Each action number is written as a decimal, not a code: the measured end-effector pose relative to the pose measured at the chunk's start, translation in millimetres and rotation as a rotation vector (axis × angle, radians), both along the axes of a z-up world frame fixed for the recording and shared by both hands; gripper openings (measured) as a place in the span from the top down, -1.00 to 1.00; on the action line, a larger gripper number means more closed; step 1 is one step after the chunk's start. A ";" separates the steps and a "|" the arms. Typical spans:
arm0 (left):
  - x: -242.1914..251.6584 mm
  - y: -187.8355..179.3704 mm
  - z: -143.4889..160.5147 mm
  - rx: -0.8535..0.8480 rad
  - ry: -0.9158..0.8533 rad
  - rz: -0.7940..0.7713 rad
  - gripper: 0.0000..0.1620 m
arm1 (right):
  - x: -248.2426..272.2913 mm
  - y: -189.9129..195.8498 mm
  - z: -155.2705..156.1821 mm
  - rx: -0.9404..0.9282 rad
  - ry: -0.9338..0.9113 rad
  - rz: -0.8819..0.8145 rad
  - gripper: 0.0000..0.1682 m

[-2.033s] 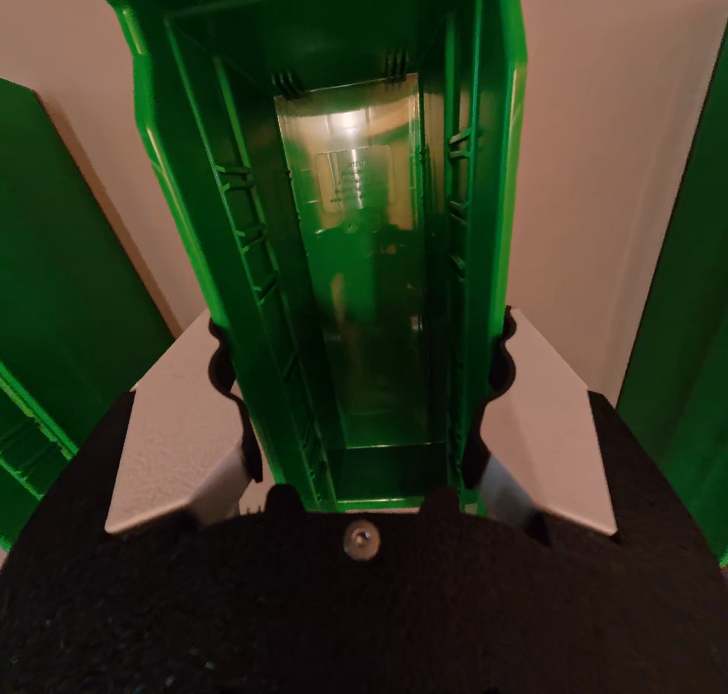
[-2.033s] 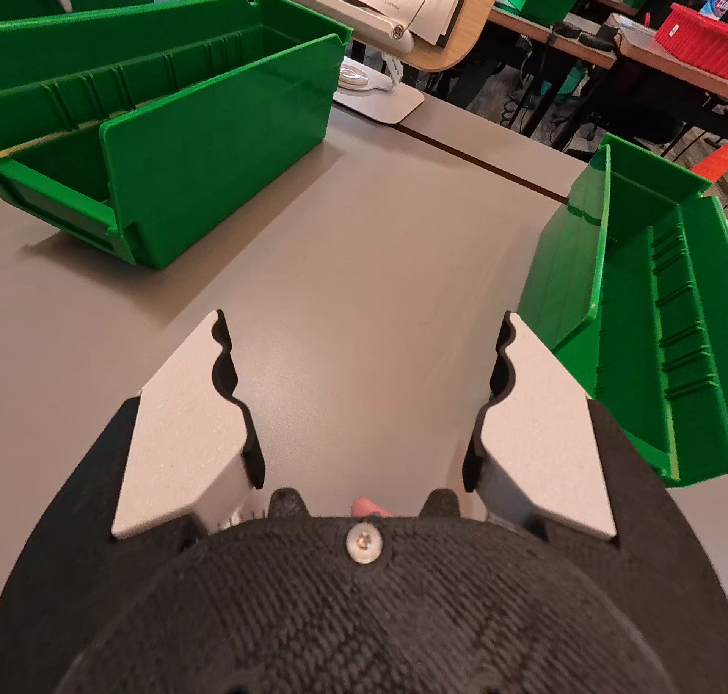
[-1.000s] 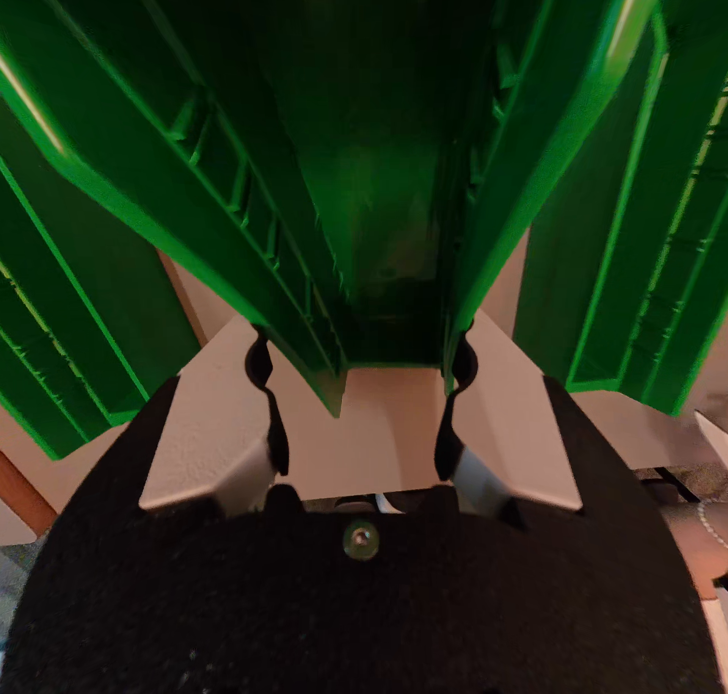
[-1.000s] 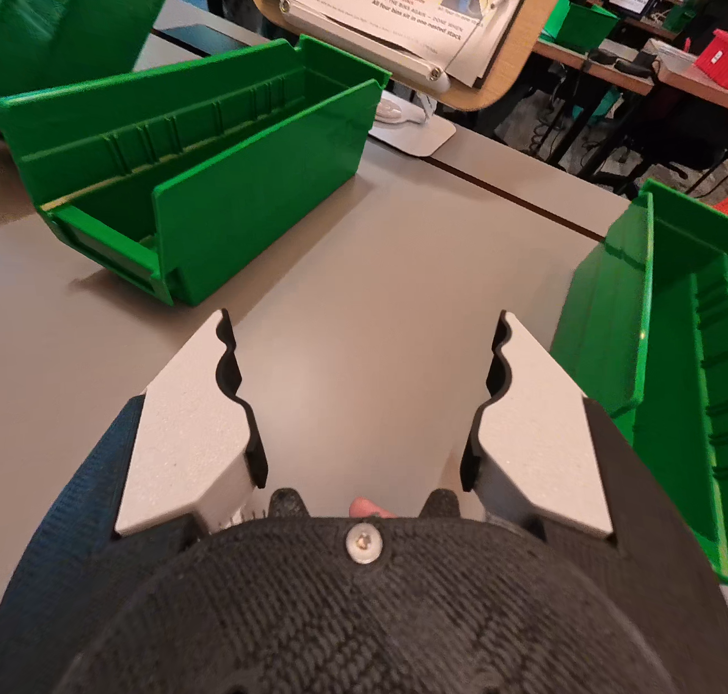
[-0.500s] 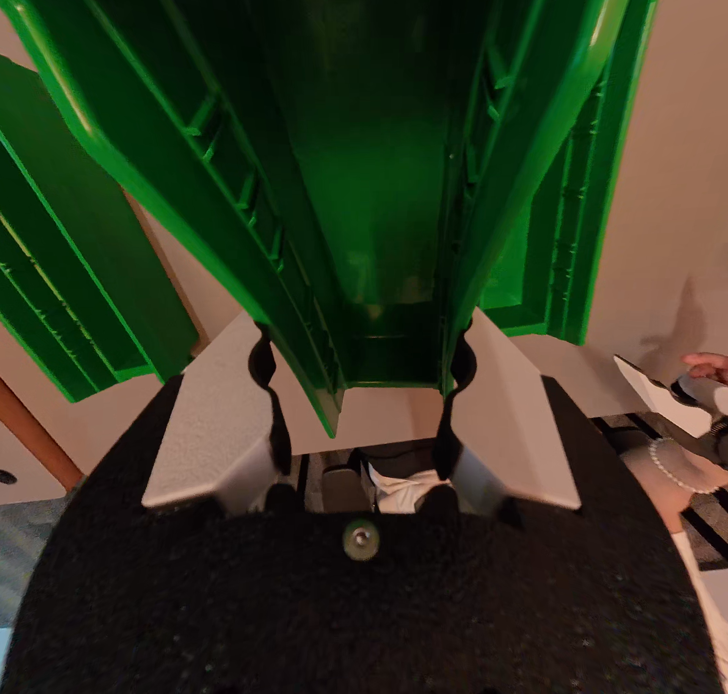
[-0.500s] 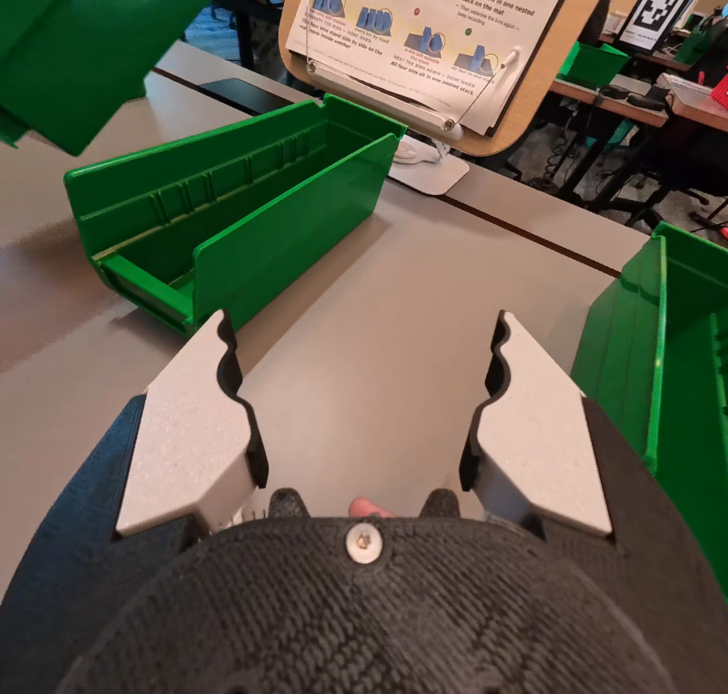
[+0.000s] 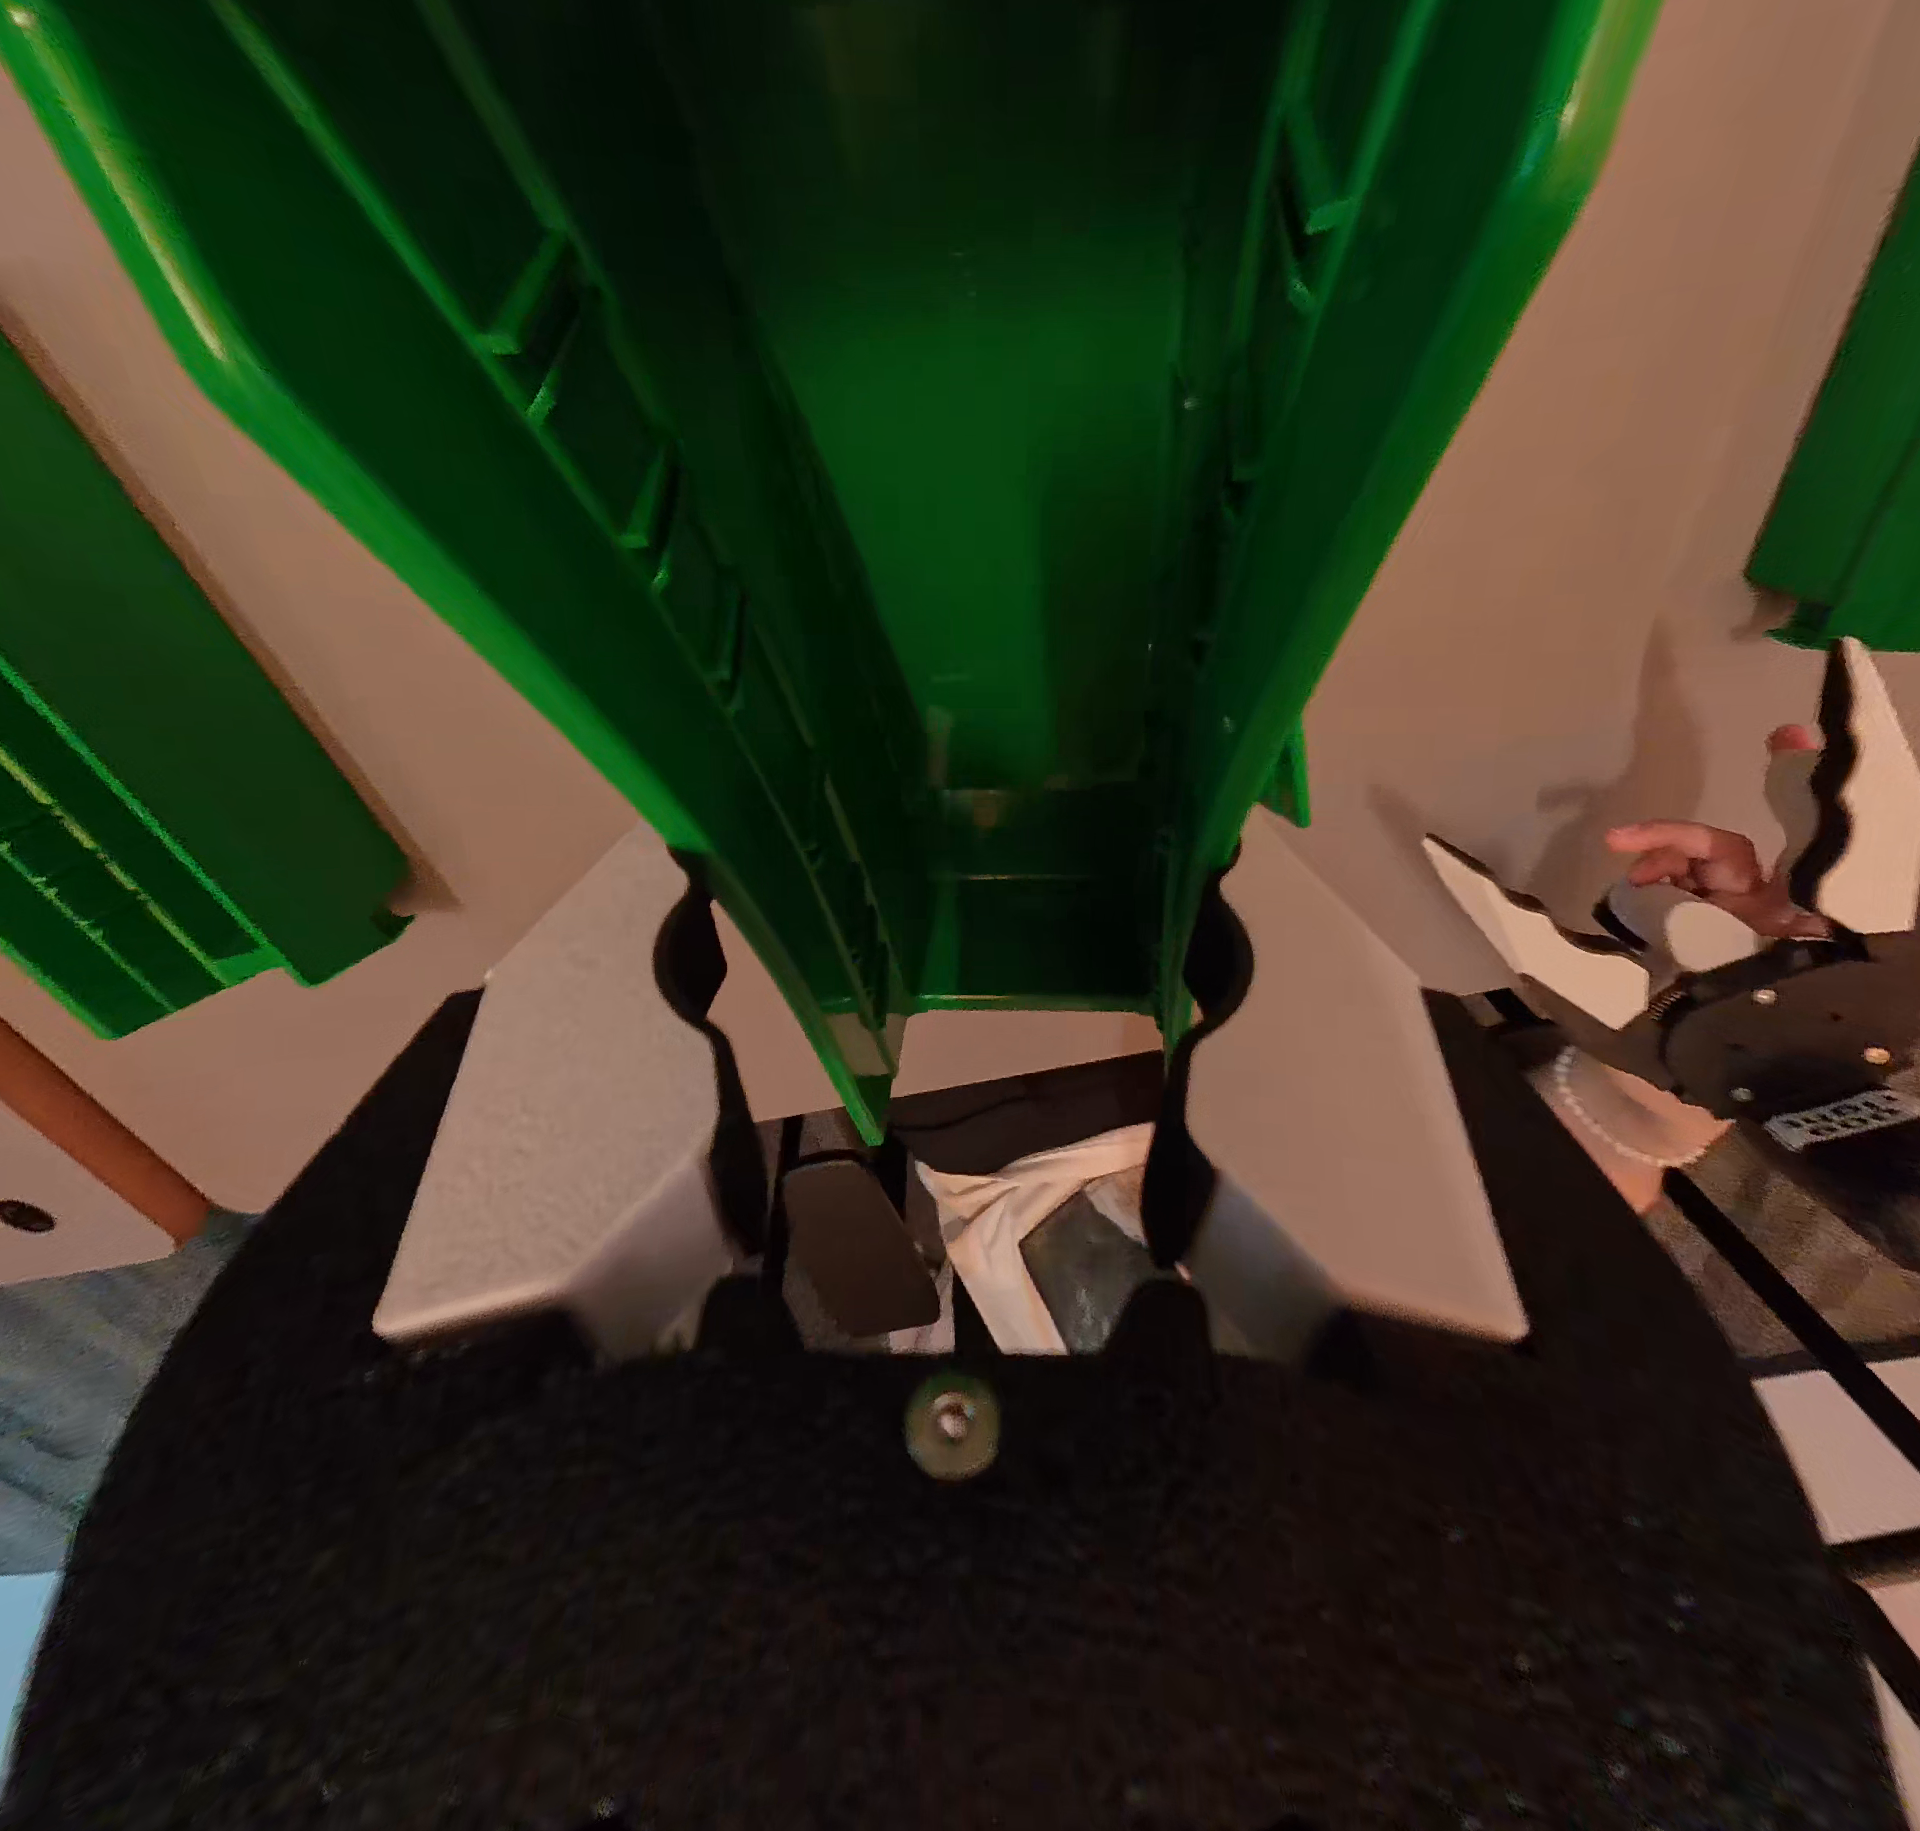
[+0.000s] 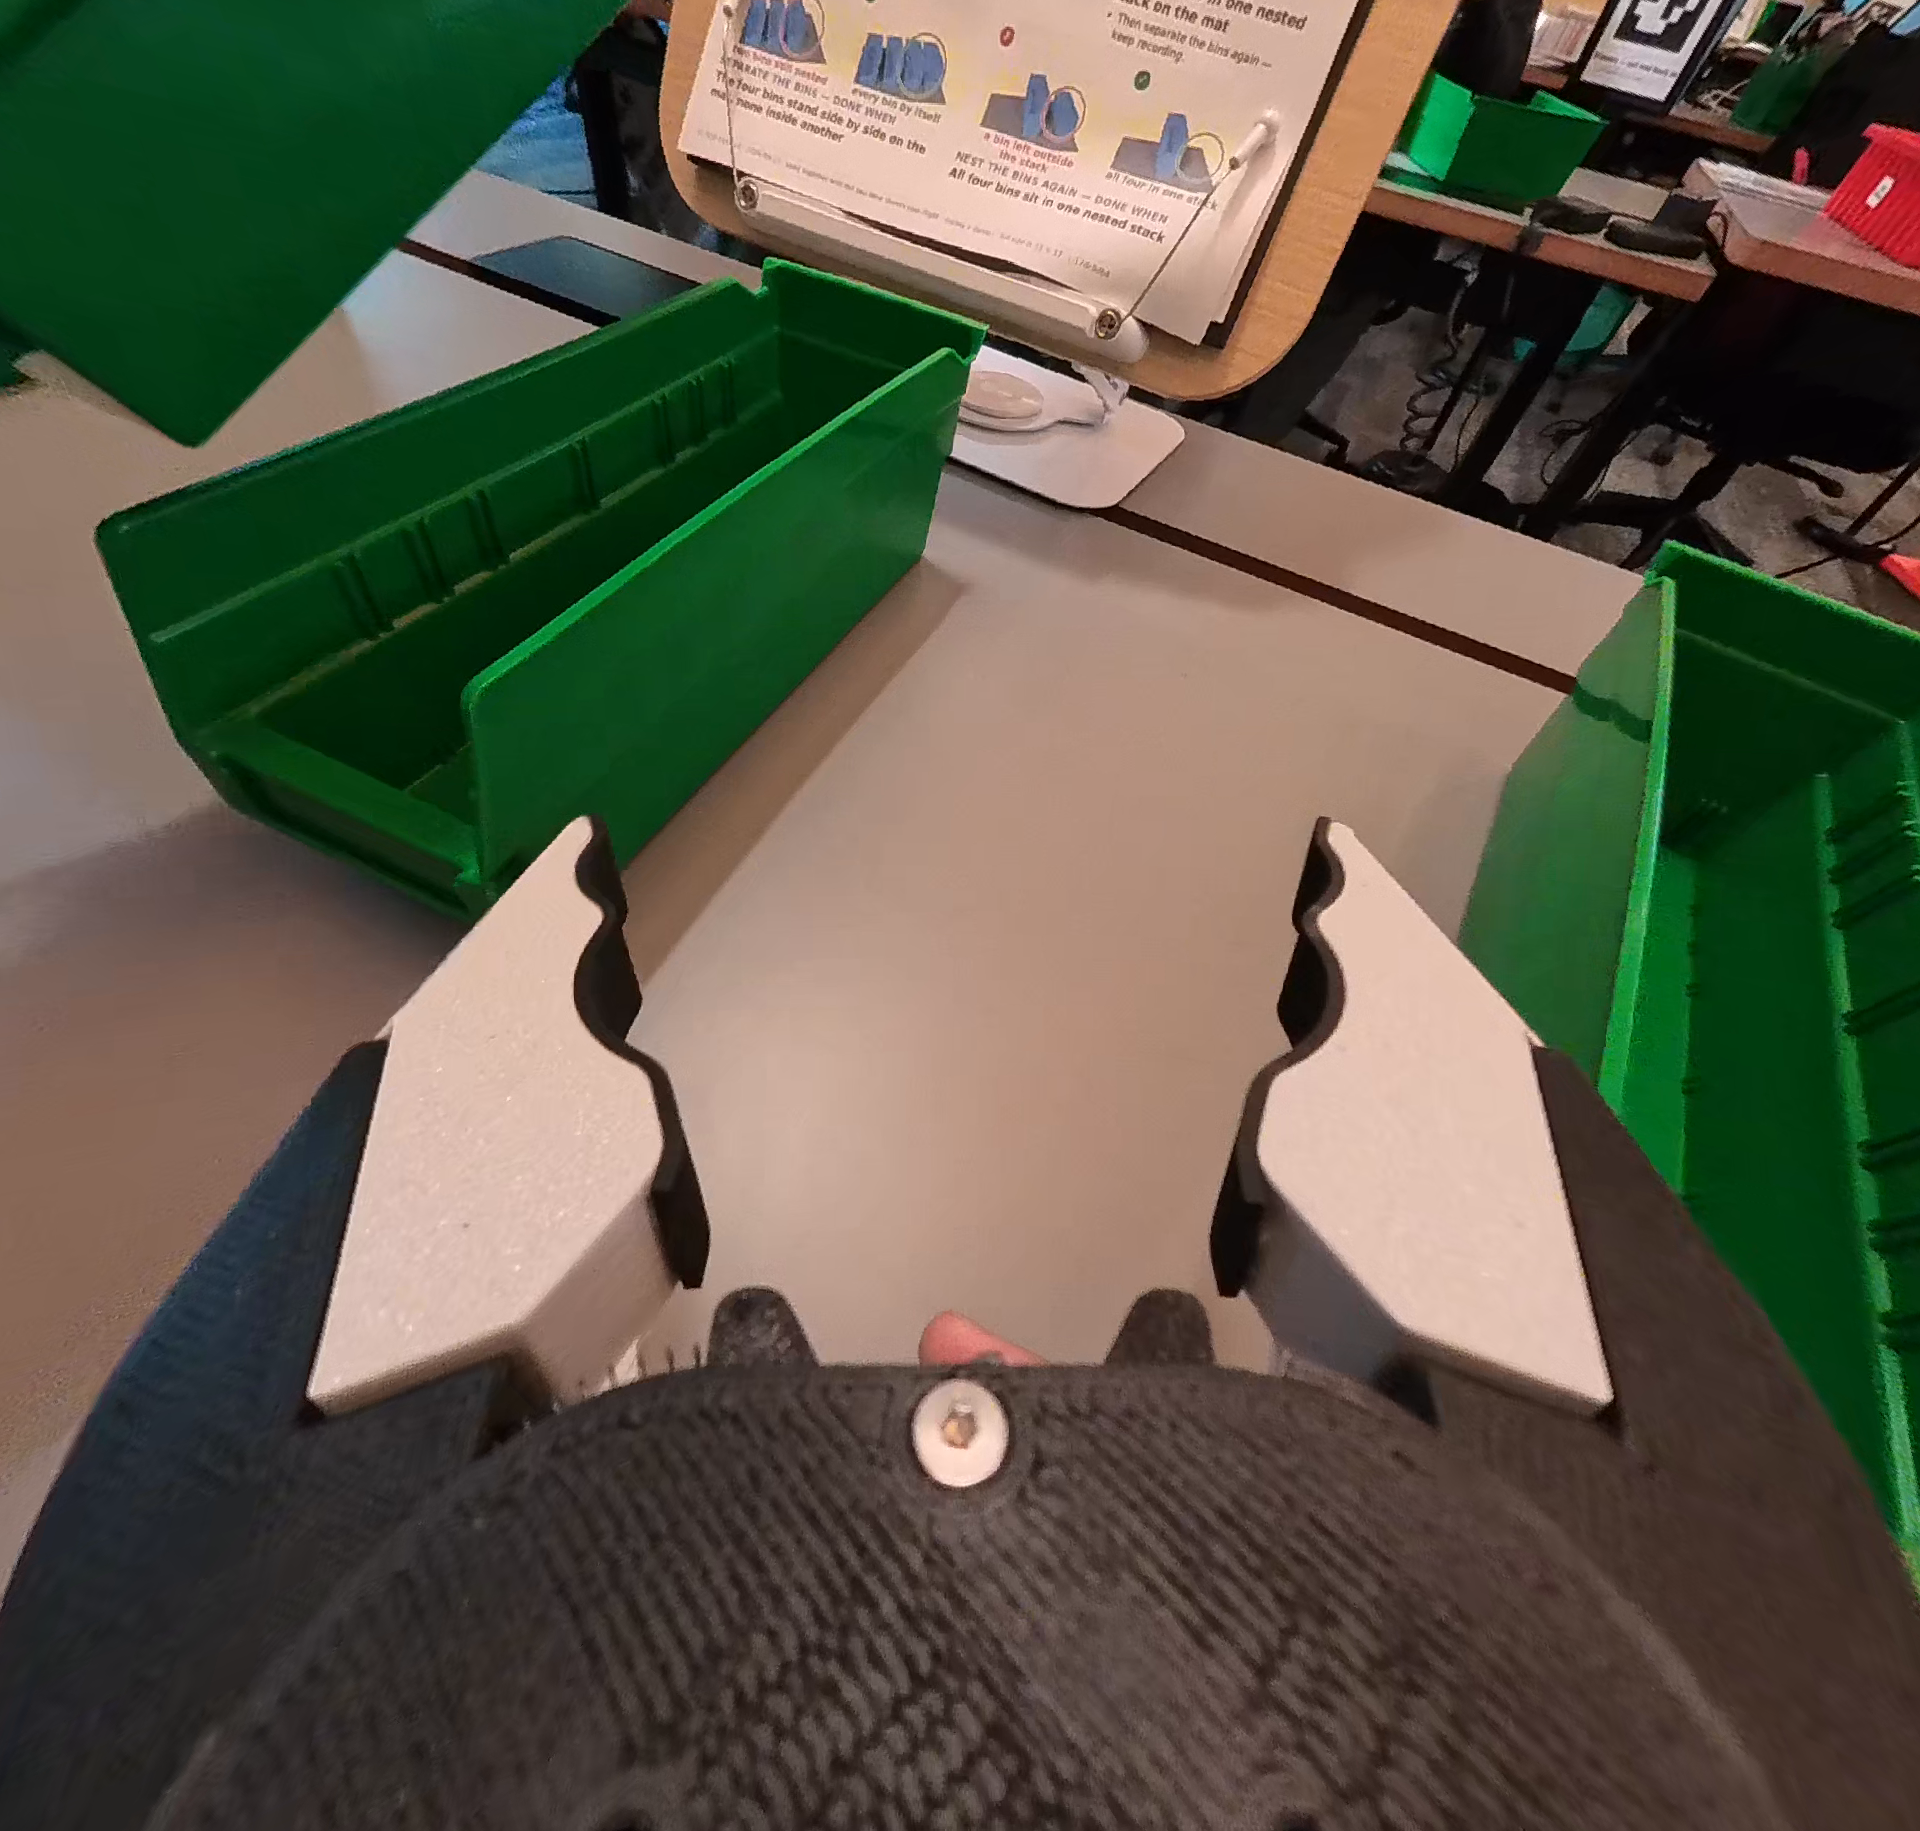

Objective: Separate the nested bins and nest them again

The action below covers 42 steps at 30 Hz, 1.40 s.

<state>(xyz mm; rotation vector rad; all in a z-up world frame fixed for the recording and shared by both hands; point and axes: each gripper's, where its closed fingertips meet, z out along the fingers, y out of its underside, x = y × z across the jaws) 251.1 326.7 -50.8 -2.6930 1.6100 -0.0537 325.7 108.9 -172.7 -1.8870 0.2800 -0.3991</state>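
My left gripper (image 7: 951, 908) is shut across the near end of a long green bin (image 7: 987, 431) and holds it in the air above the table; its underside shows in the right wrist view (image 8: 208, 140) at the top left. A second green bin (image 8: 623, 618) stands open on the grey table (image 8: 987, 846) at the left, also seen in the left wrist view (image 7: 156, 742). A third green bin (image 8: 1766, 950) stands at the right and seems to have another nested in it. My right gripper (image 8: 956, 929) is open and empty over the table between them.
A wooden instruction board (image 8: 997, 119) on a white stand (image 8: 1070, 431) is behind the left bin. Farther tables hold a green bin (image 8: 1496, 140) and a red basket (image 8: 1881, 192). The table's near edge and a person's hand (image 7: 1704, 867) show in the left wrist view.
My left gripper narrowed onto the bin and raised it off the table. The right gripper stayed open and tilted up, bringing the board into view.
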 end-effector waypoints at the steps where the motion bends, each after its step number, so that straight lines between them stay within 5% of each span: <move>1: 3.8 -5.4 0.0 -0.014 -0.007 0.004 -0.11 | 1.3 -0.3 -0.2 0.003 0.006 -0.001 -0.51; 14: 34.1 -32.7 -30.9 -0.113 -0.046 0.121 -0.11 | 15.8 -14.8 7.9 0.055 0.050 -0.033 -0.50; 42: 56.5 -25.7 -99.5 -0.010 -0.054 0.177 -0.12 | 19.3 -15.6 1.6 0.053 0.081 -0.035 -0.50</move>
